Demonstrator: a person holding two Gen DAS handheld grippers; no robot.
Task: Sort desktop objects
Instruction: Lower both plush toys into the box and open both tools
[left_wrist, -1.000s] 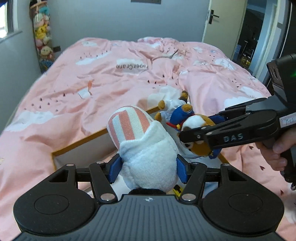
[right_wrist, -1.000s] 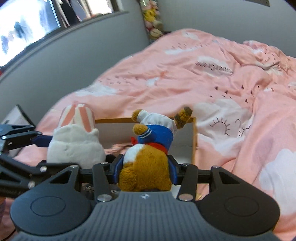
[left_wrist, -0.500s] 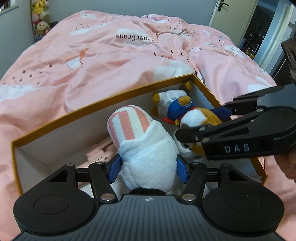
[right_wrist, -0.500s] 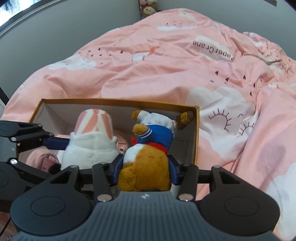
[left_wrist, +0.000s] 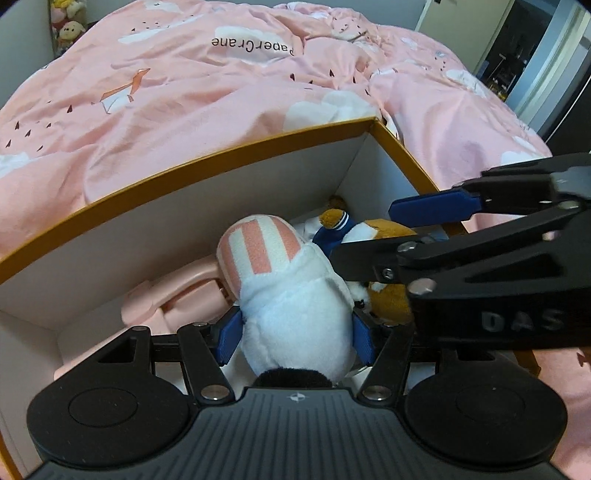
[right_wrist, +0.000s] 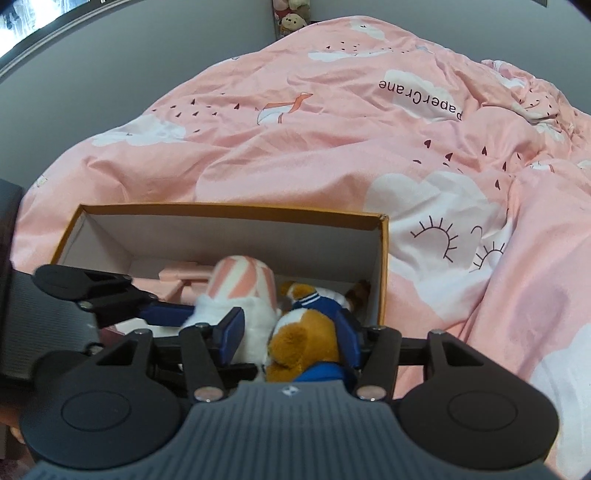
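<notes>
The left gripper (left_wrist: 295, 334) clamps a white plush (left_wrist: 295, 317) with a pink-striped end; both blue pads (left_wrist: 229, 332) press its sides, and the striped end points ahead of the fingers, down into the box (left_wrist: 192, 162). Just beyond it, on the box floor, lies a pink item (left_wrist: 177, 295).

The right gripper (right_wrist: 288, 332) has a brown plush (right_wrist: 303, 336) in a blue jacket between its fingers, low in the box's right corner; its jaws are opening. The right pad looks against the toy, while the left one stands off it, beside the white plush. The two toys touch, white one on the left.

The box has an orange rim and white walls and sits on a bed with a pink quilt (right_wrist: 332, 147) printed with clouds. Grey walls stand beyond, with stuffed toys (left_wrist: 68, 22) in the far corner and a dark doorway (left_wrist: 524, 55) ahead to the right.
</notes>
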